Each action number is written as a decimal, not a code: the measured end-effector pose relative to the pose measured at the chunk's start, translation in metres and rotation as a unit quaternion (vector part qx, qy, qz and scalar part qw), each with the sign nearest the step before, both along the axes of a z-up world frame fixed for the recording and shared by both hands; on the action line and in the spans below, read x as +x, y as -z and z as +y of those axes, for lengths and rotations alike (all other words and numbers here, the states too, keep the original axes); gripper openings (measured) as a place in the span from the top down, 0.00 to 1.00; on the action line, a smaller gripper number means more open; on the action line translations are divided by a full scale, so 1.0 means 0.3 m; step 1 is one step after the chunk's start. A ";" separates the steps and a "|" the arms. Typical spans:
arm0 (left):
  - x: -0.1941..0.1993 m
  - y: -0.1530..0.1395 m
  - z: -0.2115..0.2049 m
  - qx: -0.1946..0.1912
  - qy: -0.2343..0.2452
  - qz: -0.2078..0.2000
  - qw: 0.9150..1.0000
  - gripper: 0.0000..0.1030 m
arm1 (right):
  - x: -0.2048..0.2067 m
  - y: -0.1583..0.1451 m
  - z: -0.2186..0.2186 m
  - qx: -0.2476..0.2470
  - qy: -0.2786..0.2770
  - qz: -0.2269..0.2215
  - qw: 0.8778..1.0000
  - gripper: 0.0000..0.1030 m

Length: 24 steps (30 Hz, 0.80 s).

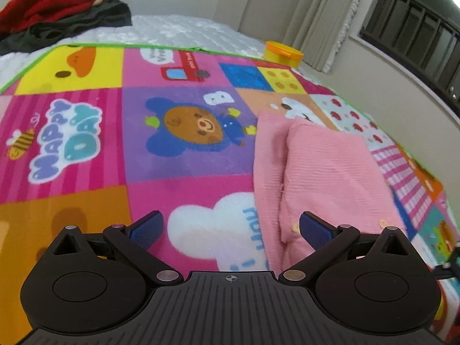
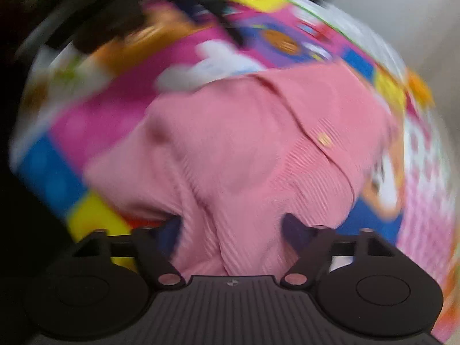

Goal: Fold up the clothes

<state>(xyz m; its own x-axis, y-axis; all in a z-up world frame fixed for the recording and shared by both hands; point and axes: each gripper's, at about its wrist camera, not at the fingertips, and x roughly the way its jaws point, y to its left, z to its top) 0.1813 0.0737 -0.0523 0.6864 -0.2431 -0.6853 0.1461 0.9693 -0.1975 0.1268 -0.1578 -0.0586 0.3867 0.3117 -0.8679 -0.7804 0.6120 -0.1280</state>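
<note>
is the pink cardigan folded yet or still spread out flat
Partly folded. On the pink cardigan one layer lies doubled over another, a raised fold edge running down it. The right wrist view is too blurred to judge the rest.

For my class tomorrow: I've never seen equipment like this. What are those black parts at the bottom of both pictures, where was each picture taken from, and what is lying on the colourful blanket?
The black parts belong to hand-held grippers: two-finger tongs a person carries, one per hand, each with a camera looking along its fingers. One picture comes from the left hand-held gripper, the other, blurred by motion, from the right hand-held gripper. Both are open and hold nothing. On the cartoon blanket lies a partly folded pink cardigan with small buttons. Farther back sit a red garment on a dark garment, and a yellow container with an orange lid.
</note>
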 end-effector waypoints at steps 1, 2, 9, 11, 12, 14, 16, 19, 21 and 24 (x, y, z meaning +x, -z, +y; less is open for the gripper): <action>-0.026 -0.016 -0.016 0.009 0.025 -0.005 1.000 0.00 | 0.040 -0.005 -0.028 0.034 0.046 0.030 0.998 0.36; -0.052 -0.032 -0.033 0.018 0.049 -0.010 0.999 0.00 | 0.081 -0.009 -0.057 0.067 0.091 0.059 0.992 0.36; -0.243 -0.108 -0.172 0.102 0.226 -0.037 0.968 0.00 | 0.185 0.006 -0.175 0.185 0.224 0.162 0.943 0.36; -0.289 -0.071 -0.243 0.153 0.270 -0.038 0.950 0.00 | 0.178 0.000 -0.179 0.190 0.227 0.159 0.942 0.36; -0.293 -0.042 -0.273 0.184 0.274 -0.045 0.943 0.00 | 0.162 -0.007 -0.174 0.185 0.219 0.147 0.947 0.36; -0.294 0.018 -0.331 0.247 0.275 -0.060 0.927 0.00 | 0.115 -0.025 -0.159 0.162 0.185 0.107 0.963 0.30; -0.295 0.077 -0.389 0.309 0.274 -0.074 0.908 0.00 | 0.042 -0.050 -0.143 0.123 0.125 0.039 0.984 0.17; -0.214 0.042 -0.344 0.249 0.210 -0.066 0.943 0.00 | -0.067 -0.058 -0.121 0.058 0.029 -0.058 0.996 0.15; -0.148 0.006 -0.286 0.175 0.166 -0.041 0.970 0.00 | -0.105 -0.039 -0.095 0.029 -0.014 -0.103 0.994 0.15; -0.057 -0.015 -0.221 0.092 0.134 -0.014 0.987 0.00 | -0.114 0.018 0.006 -0.019 -0.056 -0.167 0.984 0.15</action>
<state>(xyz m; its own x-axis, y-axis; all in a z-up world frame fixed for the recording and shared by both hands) 0.1643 0.0073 -0.0479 0.6334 -0.2915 -0.7169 0.4049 0.9142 -0.0139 0.0926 -0.1559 -0.0640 0.6172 0.3382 -0.7104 -0.7532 0.5150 -0.4092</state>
